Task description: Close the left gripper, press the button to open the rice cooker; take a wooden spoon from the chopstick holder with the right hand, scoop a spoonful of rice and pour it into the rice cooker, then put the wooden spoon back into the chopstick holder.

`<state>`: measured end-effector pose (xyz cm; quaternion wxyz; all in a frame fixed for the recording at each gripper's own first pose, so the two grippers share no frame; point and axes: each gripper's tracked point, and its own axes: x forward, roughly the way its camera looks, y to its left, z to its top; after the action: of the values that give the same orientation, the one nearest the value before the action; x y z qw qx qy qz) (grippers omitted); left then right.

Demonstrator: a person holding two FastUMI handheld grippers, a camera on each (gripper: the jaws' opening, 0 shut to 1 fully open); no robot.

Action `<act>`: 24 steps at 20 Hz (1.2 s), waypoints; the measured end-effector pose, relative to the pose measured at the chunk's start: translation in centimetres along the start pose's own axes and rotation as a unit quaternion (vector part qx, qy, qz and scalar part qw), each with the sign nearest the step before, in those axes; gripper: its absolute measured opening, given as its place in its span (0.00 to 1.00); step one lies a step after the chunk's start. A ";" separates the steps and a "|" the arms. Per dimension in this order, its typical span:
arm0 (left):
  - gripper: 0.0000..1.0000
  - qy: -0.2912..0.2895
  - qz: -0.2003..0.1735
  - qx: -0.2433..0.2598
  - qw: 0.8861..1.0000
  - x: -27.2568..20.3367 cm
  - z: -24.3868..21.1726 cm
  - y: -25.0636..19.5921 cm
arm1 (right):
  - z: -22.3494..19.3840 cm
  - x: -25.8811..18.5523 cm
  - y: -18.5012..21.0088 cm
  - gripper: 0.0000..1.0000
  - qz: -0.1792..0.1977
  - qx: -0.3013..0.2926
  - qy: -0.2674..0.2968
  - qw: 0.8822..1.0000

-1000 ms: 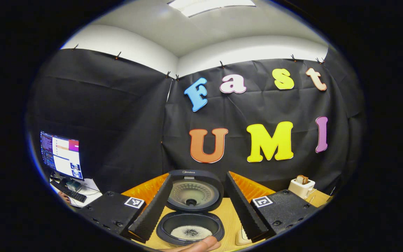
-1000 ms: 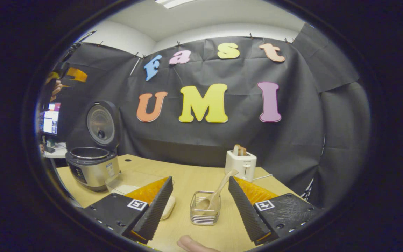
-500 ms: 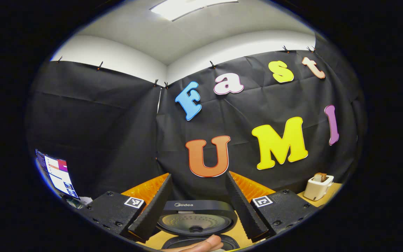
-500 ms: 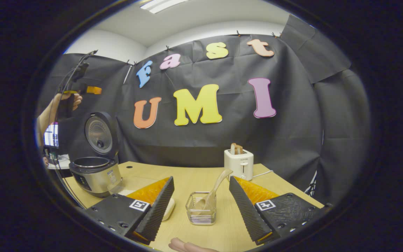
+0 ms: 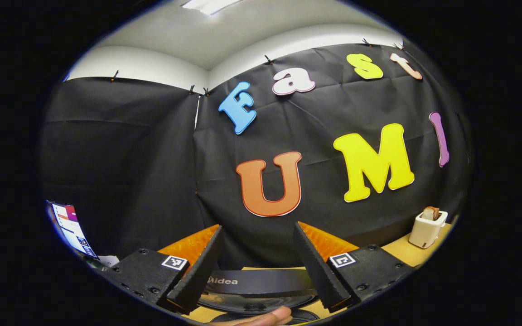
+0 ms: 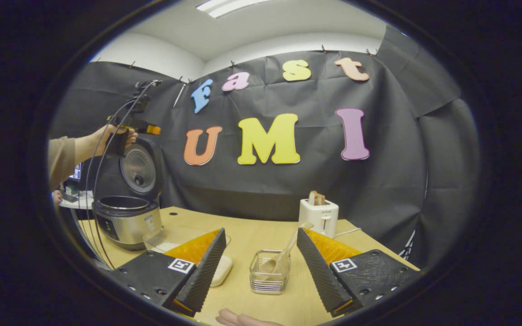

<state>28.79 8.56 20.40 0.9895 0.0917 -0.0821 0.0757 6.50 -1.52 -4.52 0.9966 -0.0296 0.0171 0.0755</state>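
Observation:
The rice cooker [image 6: 127, 219] stands open at the table's left end, its lid [image 6: 141, 163] upright. A hand holds my left gripper [image 6: 136, 115] above and just left of that lid. In the left gripper view my left gripper [image 5: 258, 226] is open, with the lid's top edge [image 5: 252, 283] low between its fingers. My right gripper [image 6: 259, 232] is open and empty, hovering short of the wire chopstick holder [image 6: 270, 274]. The wooden spoon [image 6: 286, 253] leans inside the holder, bowl end down. A clear rice bowl [image 6: 170, 237] sits partly behind the right gripper's left finger.
A white toaster [image 6: 319, 215] with bread stands behind the holder, near the cloth wall, and shows too as the toaster [image 5: 428, 222] at the far right. A white object [image 6: 222, 271] lies by the bowl. A monitor [image 5: 73, 226] sits left of the table. A thumb [image 5: 265, 317] shows below.
My left gripper has risen from over the cooker's pot to the lid's top edge, still open. The right gripper has drifted only slightly; the spoon stays in the holder.

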 end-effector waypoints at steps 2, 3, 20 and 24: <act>0.98 0.026 0.009 0.000 1.000 1.0 -1.7 0.7 | -0.2 0.0 0.7 0.94 0.002 -0.012 -0.003 1.000; 0.98 0.056 0.009 -0.003 0.998 1.2 -3.3 0.7 | 0.0 0.0 1.1 0.94 0.006 -0.014 -0.007 1.000; 1.00 0.085 0.012 -0.003 0.996 -8.5 -5.3 -0.2 | 0.0 0.0 -1.7 0.92 -0.005 0.063 0.014 0.998; 1.00 0.124 -0.014 -0.016 0.992 -11.6 -7.6 -1.2 | 0.5 -0.1 -2.2 0.92 -0.005 0.102 0.004 0.995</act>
<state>18.80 7.29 10.80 0.9944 0.0669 0.0411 0.0710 6.73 -3.65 -3.89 0.9947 0.0713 0.0287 0.0680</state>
